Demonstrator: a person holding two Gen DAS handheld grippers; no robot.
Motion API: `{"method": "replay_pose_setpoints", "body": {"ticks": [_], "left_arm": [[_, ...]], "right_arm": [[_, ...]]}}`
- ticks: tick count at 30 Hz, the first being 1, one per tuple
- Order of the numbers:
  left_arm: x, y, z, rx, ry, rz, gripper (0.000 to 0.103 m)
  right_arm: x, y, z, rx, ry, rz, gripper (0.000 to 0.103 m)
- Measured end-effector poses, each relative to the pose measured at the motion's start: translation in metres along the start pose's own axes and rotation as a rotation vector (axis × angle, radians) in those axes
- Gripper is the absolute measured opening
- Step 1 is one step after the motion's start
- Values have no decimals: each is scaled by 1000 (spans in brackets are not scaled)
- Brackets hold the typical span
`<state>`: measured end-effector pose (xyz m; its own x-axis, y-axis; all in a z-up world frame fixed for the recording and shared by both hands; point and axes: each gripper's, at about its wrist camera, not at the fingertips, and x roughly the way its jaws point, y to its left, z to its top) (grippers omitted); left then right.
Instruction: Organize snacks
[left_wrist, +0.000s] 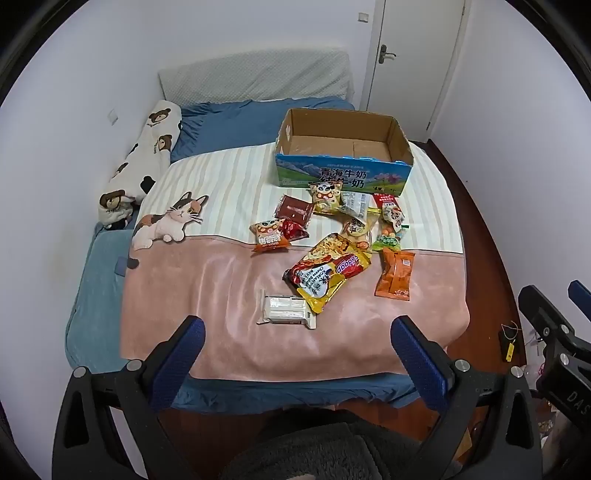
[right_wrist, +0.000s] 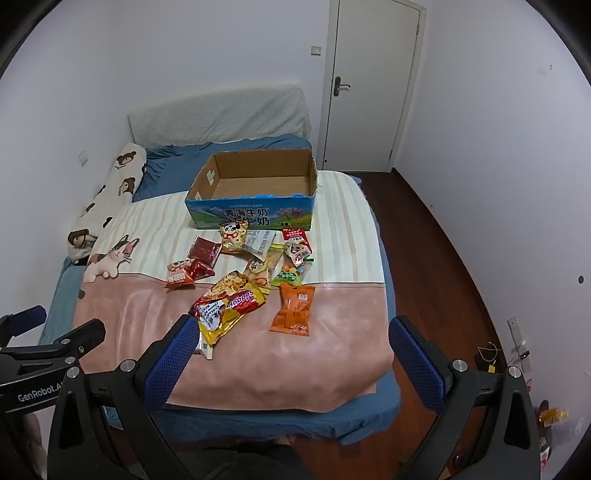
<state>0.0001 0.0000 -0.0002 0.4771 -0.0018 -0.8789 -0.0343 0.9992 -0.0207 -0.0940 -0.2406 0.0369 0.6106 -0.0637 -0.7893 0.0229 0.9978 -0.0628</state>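
Left wrist view. Left gripper (left_wrist: 295, 343) hangs over the near edge of the bed (left_wrist: 92, 295), jaws spread as wide as they go, nothing between them. Just ahead of the fingers, a white wrapped bar (left_wrist: 286, 309) lies alone on the pink part of the blanket (left_wrist: 207, 295). Past it, the yellow-and-red noodle packet (left_wrist: 328, 273), then the orange packet (left_wrist: 395, 275) to the right. Further ahead, the loose pile of small snack packets (left_wrist: 332, 214) reaches up to the front wall of the cardboard box (left_wrist: 341, 175). The box stands open and holds nothing visible. Bare blanket on the left of the pile, out to the printed cat (left_wrist: 170, 221). Long bear-print pillow (left_wrist: 144, 162) runs along the left wall. Right gripper (left_wrist: 561, 343) shows at the right edge, over wooden floor (left_wrist: 480, 221).

Right wrist view. Right gripper (right_wrist: 291, 347) also stands fully open and empty above the near end of the bed. Noodle packet (right_wrist: 229, 306) lies just ahead of its left finger, orange packet (right_wrist: 293, 308) ahead between the fingers, box (right_wrist: 255, 214) beyond the pile. Wide bare pink blanket (right_wrist: 332, 350) ahead and right, to the blanket's right edge. Open floor (right_wrist: 436, 258) on the right, leading to a closed white door (right_wrist: 373, 85). Left gripper (right_wrist: 51, 332) sits at the left edge.
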Motion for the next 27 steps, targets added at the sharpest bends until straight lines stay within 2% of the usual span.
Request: {"method": "replay_pose_setpoints", "body": {"ticks": [27], "left_arm": [[-10,8,-12,-5,12,-15,103]], "right_arm": [[-10,9,-7,-27,34,14,103]]}}
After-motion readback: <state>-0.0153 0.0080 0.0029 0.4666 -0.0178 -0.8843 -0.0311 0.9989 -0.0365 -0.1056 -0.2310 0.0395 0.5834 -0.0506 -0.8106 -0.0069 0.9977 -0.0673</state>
